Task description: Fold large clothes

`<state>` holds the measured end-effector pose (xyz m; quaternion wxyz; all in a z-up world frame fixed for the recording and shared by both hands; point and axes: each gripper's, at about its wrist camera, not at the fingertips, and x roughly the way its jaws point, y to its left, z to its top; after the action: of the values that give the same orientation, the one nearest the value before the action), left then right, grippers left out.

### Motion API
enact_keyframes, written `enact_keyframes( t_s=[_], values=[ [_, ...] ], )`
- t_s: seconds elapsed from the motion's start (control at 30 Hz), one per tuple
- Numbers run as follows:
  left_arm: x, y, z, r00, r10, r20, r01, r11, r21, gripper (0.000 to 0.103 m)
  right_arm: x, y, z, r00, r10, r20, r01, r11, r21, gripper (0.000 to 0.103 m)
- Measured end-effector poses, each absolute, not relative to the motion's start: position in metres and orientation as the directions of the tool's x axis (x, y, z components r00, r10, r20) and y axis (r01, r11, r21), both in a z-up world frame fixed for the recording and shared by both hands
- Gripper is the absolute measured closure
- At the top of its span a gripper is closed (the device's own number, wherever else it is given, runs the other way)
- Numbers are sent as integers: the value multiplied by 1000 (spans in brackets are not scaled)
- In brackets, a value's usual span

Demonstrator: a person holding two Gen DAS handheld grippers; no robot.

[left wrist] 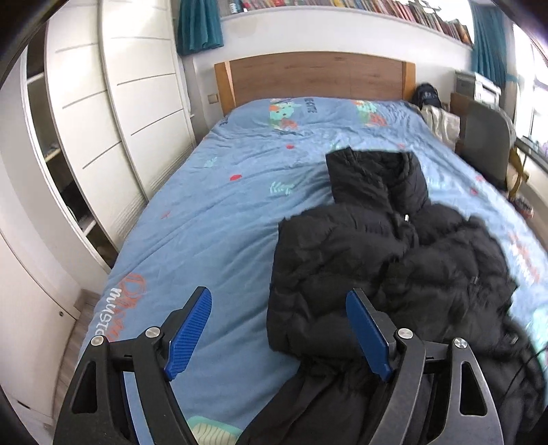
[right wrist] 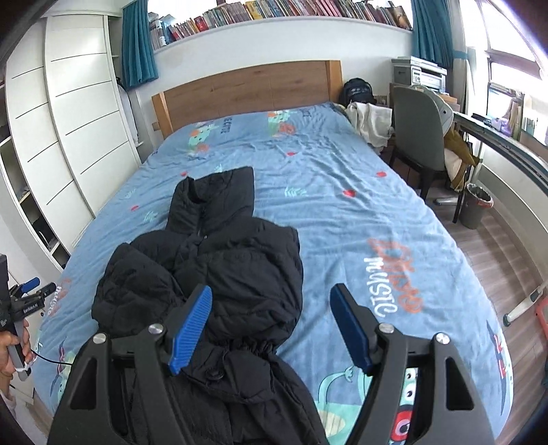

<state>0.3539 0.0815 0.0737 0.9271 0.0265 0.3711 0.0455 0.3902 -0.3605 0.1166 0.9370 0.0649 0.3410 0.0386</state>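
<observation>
Item: one black padded jacket, large, hooded, lying on a bed with a blue printed cover. It lay lengthwise toward the foot end and nearer the wardrobe side than the desk side, hood pointing at the wooden headboard, lower part trailing toward the foot edge and under the cameras. The body was bunched and doubled over itself, not spread flat; a gathered cuff or hem showed near the bottom of the right view, so at least one sleeve seemed already drawn inward. Tools: left gripper, jaws released and wide apart, holding nothing, hovering above the jacket's near left edge, probably placed to take that side. Right gripper, likewise spread and empty, hovering above the jacket's near right edge, one finger over the fabric and the other over bare cover. Neither appeared to touch the cloth. Judgement: folding begun but unfinished; both tools looked set for a fresh grasp. Surroundings: white wardrobe, grey chair, bin, shelf of books.
</observation>
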Motion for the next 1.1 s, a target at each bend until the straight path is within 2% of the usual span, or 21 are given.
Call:
enact_keyframes(
  t_s=[0.33, 0.6, 0.73, 0.83, 1.0, 1.1],
  values=[
    [394, 86, 175, 792, 8, -611, -17, 1000, -9, 21, 418, -378, 177, 843, 109, -527, -25, 986, 164, 32],
    [477, 67, 208, 794, -71, -604, 29, 996, -79, 21, 472, -371, 208, 871, 139, -471, -63, 983, 173, 32],
    [531, 62, 197, 779, -118, -615, 39, 989, -140, 20, 524, -368, 200, 869, 155, -469, -69, 978, 197, 32],
    [584, 54, 168, 779, -131, -613, 35, 986, -166, 20, 570, -364, 179, 865, 159, -476, -73, 978, 193, 32],
    [660, 38, 103, 746, -141, -651, 39, 985, -169, 20, 650, -355, 117, 840, 239, -487, -122, 958, 261, 32],
    [700, 33, 71, 712, -192, -675, 43, 972, -231, 20, 697, -350, 80, 819, 289, -495, -128, 934, 334, 32]
  ],
)
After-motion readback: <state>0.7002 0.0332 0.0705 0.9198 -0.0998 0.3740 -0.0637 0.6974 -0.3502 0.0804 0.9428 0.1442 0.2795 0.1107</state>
